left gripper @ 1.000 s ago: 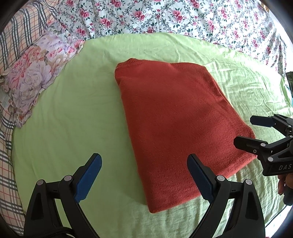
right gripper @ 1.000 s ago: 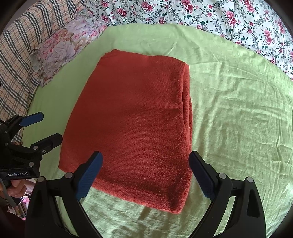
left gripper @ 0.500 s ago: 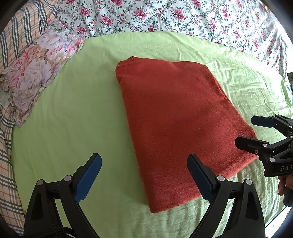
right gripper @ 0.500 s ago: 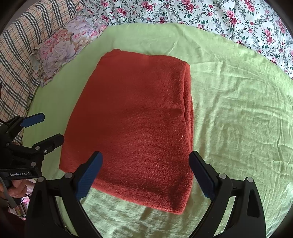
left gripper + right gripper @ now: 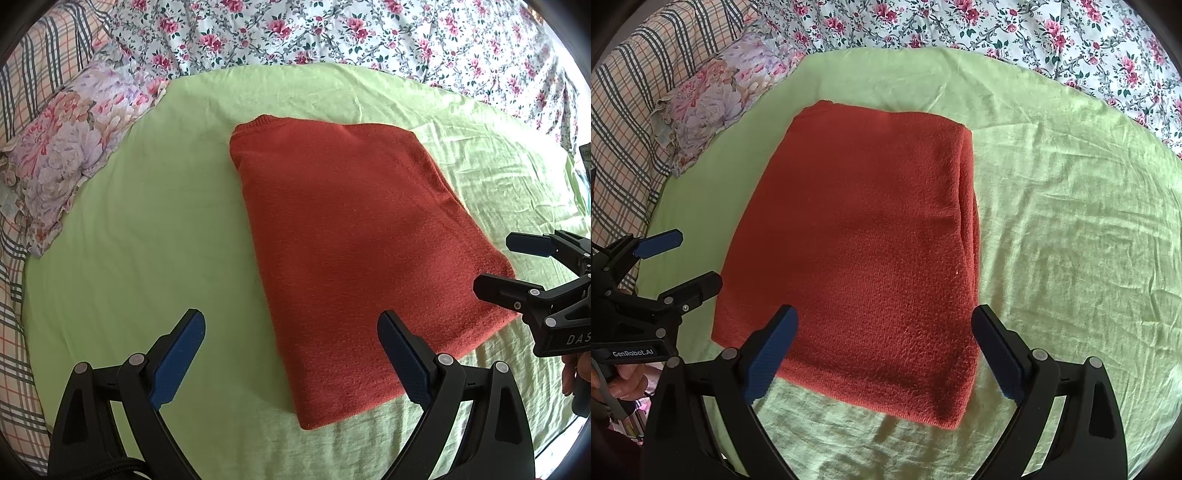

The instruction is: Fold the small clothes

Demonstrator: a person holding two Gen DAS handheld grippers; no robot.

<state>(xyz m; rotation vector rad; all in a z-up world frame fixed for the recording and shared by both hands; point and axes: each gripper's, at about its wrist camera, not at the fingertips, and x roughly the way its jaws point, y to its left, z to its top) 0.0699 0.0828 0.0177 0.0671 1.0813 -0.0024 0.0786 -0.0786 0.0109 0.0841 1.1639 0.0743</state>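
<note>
A rust-red knitted garment (image 5: 354,236) (image 5: 864,240) lies folded into a thick rectangle on the light green sheet (image 5: 147,229) (image 5: 1071,229). My left gripper (image 5: 291,332) hovers open above its near left corner, one finger over bare sheet, the other over the fabric, holding nothing. My right gripper (image 5: 886,332) is open over the near edge of the garment, empty too. Each gripper shows in the other's view: the right one (image 5: 502,266) at the garment's right edge, the left one (image 5: 687,258) at its left edge.
A floral pillow (image 5: 70,147) (image 5: 713,92) lies at the far left on a plaid cover (image 5: 624,118). A flowered bedspread (image 5: 369,33) (image 5: 997,29) runs along the back. A hand (image 5: 624,380) holds the left gripper's handle.
Both grippers have drifted very slightly; the garment sits a touch lower in each view. Nothing was grasped or released.
</note>
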